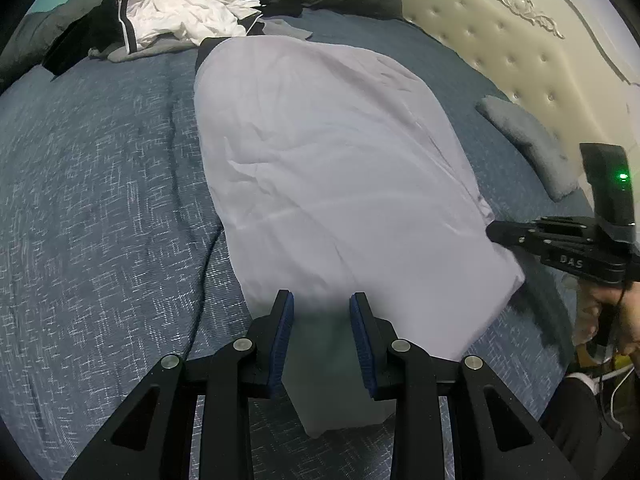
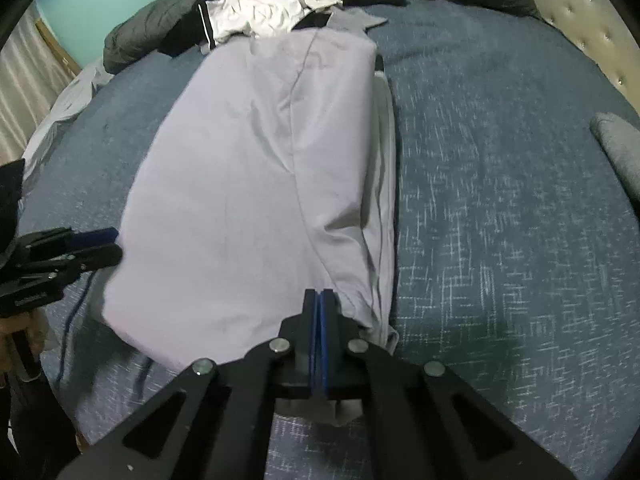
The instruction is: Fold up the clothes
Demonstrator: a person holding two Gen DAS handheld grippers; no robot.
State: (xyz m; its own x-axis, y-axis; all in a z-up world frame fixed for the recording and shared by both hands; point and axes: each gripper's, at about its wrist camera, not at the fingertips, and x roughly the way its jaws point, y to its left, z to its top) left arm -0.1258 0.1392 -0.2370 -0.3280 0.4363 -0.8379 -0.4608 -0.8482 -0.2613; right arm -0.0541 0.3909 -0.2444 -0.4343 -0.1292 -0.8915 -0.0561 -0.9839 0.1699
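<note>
the lilac garment (image 2: pixel 248 184) is lying half folded; right gripper (image 2: pixel 319 300) is seemingly pinching its hem, left gripper (image 1: pixel 322 304) is gaping over it; pile (image 1: pixel 188 8) is waiting.

Both wrist views look steeply down, close — sharing the pale garment (image 1: pixel 328 168) lengthwise.

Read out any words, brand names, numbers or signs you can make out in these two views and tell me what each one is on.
"DAS": raised letters on the black body of the right gripper, seen in the left wrist view; slightly blurred, so the reading is a best guess.
Nothing else is readable: no print shows on the lavender garment, the clothes pile or the blue bedspread.
The green light on the right gripper's handle is a lamp, not text.
</note>
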